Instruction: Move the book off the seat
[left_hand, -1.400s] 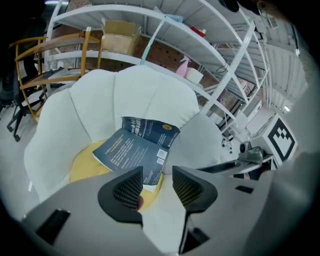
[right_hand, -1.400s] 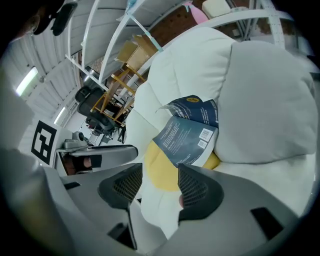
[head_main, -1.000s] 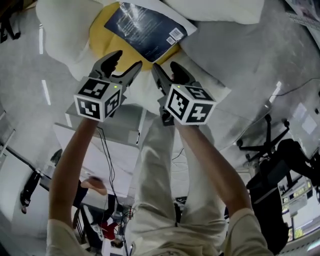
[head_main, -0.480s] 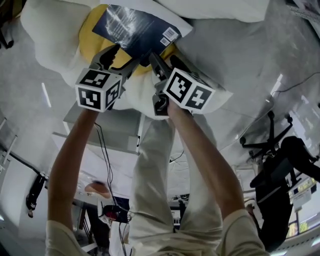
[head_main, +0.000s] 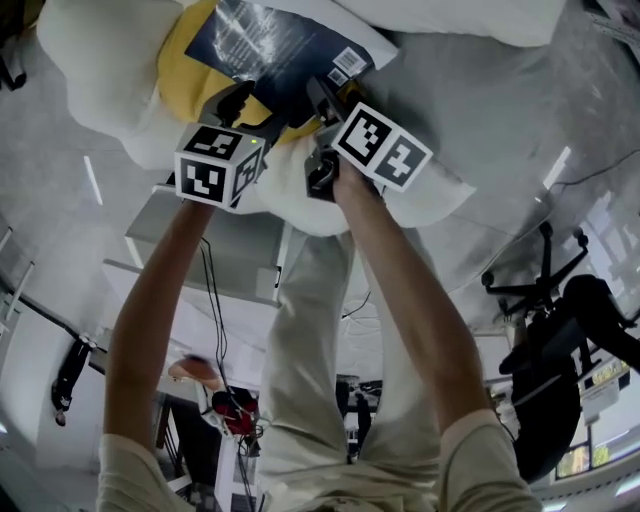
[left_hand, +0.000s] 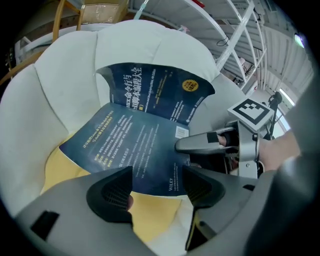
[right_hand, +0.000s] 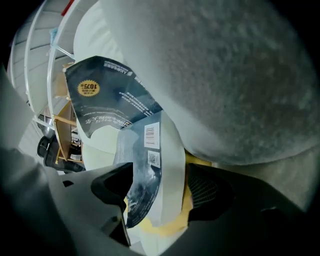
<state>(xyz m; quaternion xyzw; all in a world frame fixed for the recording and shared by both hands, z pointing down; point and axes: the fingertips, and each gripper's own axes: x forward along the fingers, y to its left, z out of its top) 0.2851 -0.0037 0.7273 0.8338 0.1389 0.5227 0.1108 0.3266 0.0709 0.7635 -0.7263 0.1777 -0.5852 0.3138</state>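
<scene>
Now: book (head_main: 280, 45) lies on yellow cushion (head_main: 185, 75) of white chair (head_main: 100, 70), one cover curled up against backrest. Left gripper (left_hand: 157, 185) jaws wide apart, just been opening, book's near edge in gap, not gripped. Right gripper (right_hand: 159, 187) jaws wide too, just been opening, straddling barcode corner, pads not pressing.

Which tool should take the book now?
Right: the right tool, jaws just opened wider, straddles the book's edge. The left tool, also just opened, only points at the flat cover.
</scene>
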